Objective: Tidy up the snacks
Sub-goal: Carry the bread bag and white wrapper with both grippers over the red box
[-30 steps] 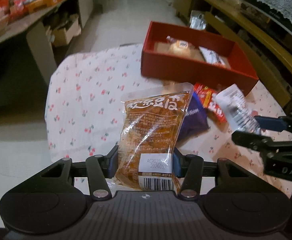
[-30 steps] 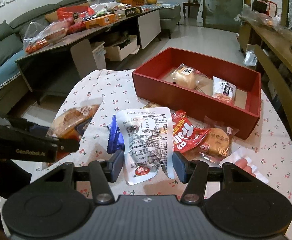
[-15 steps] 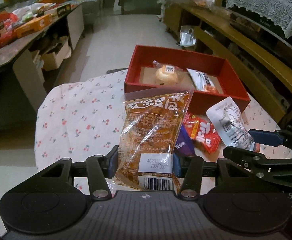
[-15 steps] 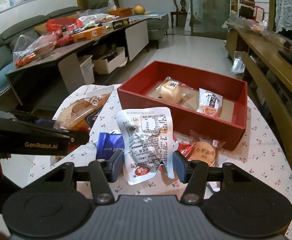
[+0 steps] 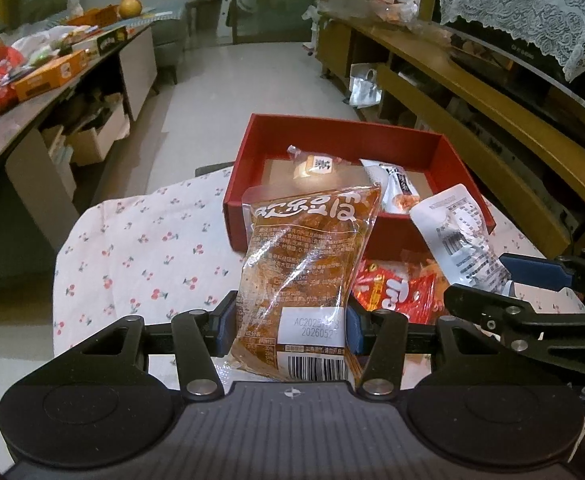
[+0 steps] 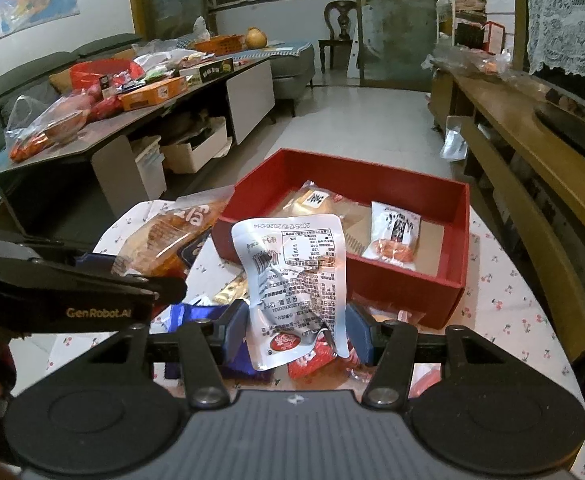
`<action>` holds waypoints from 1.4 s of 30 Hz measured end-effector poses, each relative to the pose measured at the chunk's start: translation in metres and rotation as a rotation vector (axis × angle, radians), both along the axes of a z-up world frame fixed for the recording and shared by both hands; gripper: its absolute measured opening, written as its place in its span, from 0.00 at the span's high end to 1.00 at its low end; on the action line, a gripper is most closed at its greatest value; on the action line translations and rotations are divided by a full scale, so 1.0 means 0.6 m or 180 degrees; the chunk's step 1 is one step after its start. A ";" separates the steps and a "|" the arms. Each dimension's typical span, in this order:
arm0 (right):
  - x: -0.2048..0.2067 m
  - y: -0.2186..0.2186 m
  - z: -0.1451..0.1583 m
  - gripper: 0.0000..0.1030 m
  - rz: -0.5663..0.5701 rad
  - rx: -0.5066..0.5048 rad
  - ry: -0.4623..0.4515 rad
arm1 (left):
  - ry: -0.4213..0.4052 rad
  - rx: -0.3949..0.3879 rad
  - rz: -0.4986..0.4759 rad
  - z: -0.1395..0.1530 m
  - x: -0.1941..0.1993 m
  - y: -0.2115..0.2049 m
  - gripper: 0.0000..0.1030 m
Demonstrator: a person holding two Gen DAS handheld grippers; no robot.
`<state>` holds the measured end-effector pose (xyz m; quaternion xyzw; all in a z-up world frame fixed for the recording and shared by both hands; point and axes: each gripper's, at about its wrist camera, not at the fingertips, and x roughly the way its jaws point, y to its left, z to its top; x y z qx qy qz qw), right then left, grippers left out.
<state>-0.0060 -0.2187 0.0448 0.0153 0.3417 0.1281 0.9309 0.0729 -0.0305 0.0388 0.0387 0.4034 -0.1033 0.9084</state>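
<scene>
Between the blue pads of the left gripper (image 5: 290, 330) an orange-brown snack packet (image 5: 306, 268) is clamped upright above the near edge of the table (image 5: 140, 248), while a white pouch (image 6: 294, 284) is pinched the same way by the right gripper (image 6: 297, 338), just beside it. Below them, a red packet (image 5: 392, 294) and a blue packet (image 6: 202, 314) are seen lying on the cherry-print cloth, and towards the far edge a red box (image 6: 408, 286) is set, two wrapped snacks inside
</scene>
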 end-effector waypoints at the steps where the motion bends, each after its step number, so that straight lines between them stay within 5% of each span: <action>1: 0.002 0.000 0.001 0.46 -0.0008 -0.0007 -0.0016 | -0.0010 -0.0002 -0.0004 0.000 0.002 -0.002 0.43; 42: 0.073 -0.030 0.020 0.46 -0.0373 -0.0008 -0.0211 | -0.0328 0.0108 -0.0030 0.026 0.082 -0.065 0.43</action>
